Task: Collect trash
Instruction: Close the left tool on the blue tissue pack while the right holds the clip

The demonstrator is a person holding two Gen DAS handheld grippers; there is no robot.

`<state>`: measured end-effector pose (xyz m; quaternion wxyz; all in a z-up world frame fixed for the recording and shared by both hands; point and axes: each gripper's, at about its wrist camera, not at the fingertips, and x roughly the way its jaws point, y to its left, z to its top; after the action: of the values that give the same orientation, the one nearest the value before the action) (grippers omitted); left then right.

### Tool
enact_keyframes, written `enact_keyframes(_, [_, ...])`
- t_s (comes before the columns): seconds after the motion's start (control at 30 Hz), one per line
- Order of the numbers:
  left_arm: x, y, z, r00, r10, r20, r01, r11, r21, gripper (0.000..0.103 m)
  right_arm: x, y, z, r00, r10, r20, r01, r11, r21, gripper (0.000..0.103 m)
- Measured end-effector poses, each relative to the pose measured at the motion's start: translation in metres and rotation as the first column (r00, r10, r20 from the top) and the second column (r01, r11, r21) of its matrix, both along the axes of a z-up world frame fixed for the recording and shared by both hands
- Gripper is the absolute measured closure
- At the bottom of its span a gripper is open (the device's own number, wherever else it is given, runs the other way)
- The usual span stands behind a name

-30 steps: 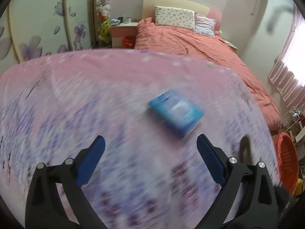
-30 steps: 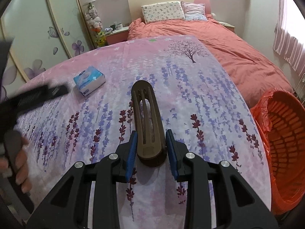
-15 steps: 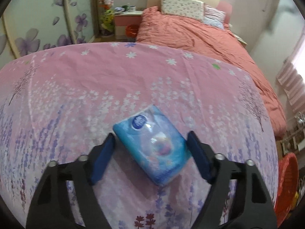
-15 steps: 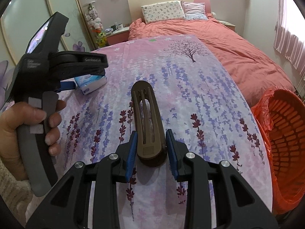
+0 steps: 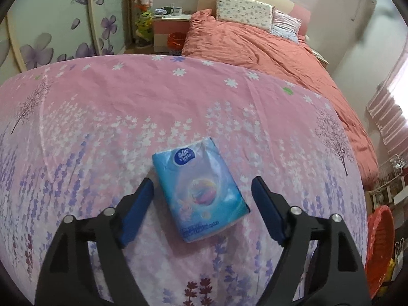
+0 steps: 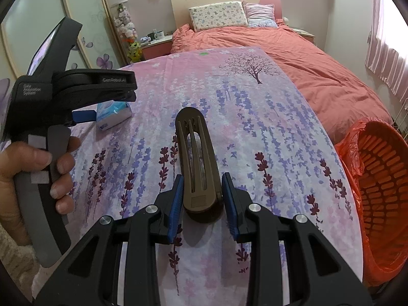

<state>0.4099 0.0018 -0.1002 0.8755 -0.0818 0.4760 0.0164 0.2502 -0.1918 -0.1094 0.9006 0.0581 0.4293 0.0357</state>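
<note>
Since a second ago the left gripper [image 5: 202, 191] has swung in over the blue tissue pack [image 5: 199, 190] and now sits around it, while the right gripper [image 6: 202, 199] has stayed put. The left gripper's blue pads [image 5: 137, 210] are spread wide, one on each side of the pack, with a clear gap on both sides; nothing is pinched. The pack lies flat on the floral pink and purple sheet [image 5: 102, 117], turned at a slant, its far end pointing away. From the right wrist view, the pack [image 6: 113, 113] shows at the far left, partly hidden behind the left gripper's body, which a hand [image 6: 33, 168] holds by the grip. The right gripper's jaws are pressed against the near end of a brown slotted clip [image 6: 197, 163], pinching it, its long body reaching away over the sheet. An orange basket [image 6: 380, 186] lined with an orange bag stands at the right, beside the sheet's edge. A salmon-covered bed [image 6: 293, 58] lies beyond.
</note>
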Motion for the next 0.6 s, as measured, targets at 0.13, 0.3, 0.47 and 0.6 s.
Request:
enact_keyframes(0.13, [0.002, -0.001, -0.001, 1.0, -0.023, 0.01, 0.022, 0.999, 0.037, 0.042, 0.0, -0.001, 0.0, 1.0, 0.0, 0.0, 0.0, 1.0, 0.001, 0.072])
enact_keyframes(0.3, [-0.016, 0.01, -0.001, 0.994, -0.107, 0.023, 0.106, 0.994, 0.026, 0.048, 0.0, 0.0, 0.0, 1.0, 0.0, 0.0, 0.0, 1.0, 0.0, 0.072])
enact_keyframes(0.47, [-0.065, 0.04, -0.003, 0.983, -0.182, 0.038, 0.181, 0.983, 0.029, 0.048, 0.0, 0.0, 0.0, 1.0, 0.0, 0.0, 0.0, 1.0, -0.001, 0.072])
enact_keyframes(0.6, [-0.106, 0.06, -0.003, 0.978, -0.206, 0.039, 0.203, 0.977, 0.062, 0.047, 0.0, 0.0, 0.0, 1.0, 0.0, 0.0, 0.0, 1.0, 0.006, 0.072])
